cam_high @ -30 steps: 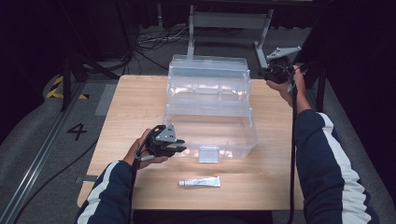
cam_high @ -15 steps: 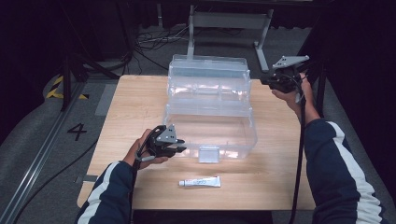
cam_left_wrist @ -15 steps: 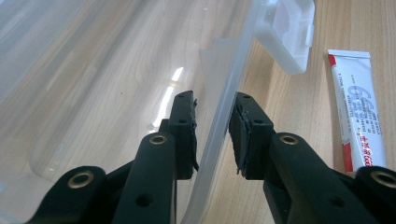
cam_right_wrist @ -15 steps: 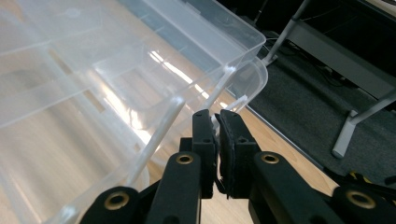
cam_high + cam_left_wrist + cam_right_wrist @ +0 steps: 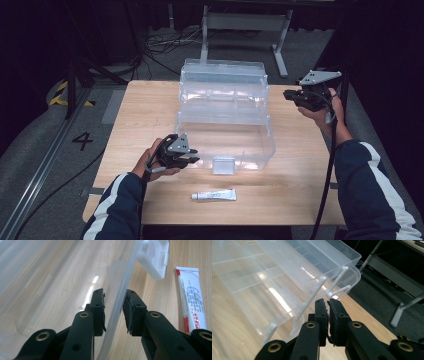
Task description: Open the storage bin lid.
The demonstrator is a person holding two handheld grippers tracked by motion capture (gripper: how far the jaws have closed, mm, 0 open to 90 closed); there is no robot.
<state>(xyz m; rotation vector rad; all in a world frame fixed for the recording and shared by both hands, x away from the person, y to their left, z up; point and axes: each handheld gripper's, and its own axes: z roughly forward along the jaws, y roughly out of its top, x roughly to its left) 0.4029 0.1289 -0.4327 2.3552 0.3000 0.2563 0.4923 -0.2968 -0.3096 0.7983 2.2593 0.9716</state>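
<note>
The left gripper [image 5: 192, 161] sits at the near left corner of the clear plastic tool box [image 5: 225, 135], its jaws astride the front wall [image 5: 117, 307] with the pads close on either side; whether they press it I cannot tell. Farther back, the right gripper [image 5: 289, 95], jaws together on nothing, hovers just right of the raised tiered trays [image 5: 287, 272], whose thin hinge arms [image 5: 312, 298] lie just ahead and left of its fingertips.

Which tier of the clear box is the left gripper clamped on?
The bottom bin, nearest the person: the left gripper straddles its front wall. The two stepped-back trays sit higher and farther away.
</note>
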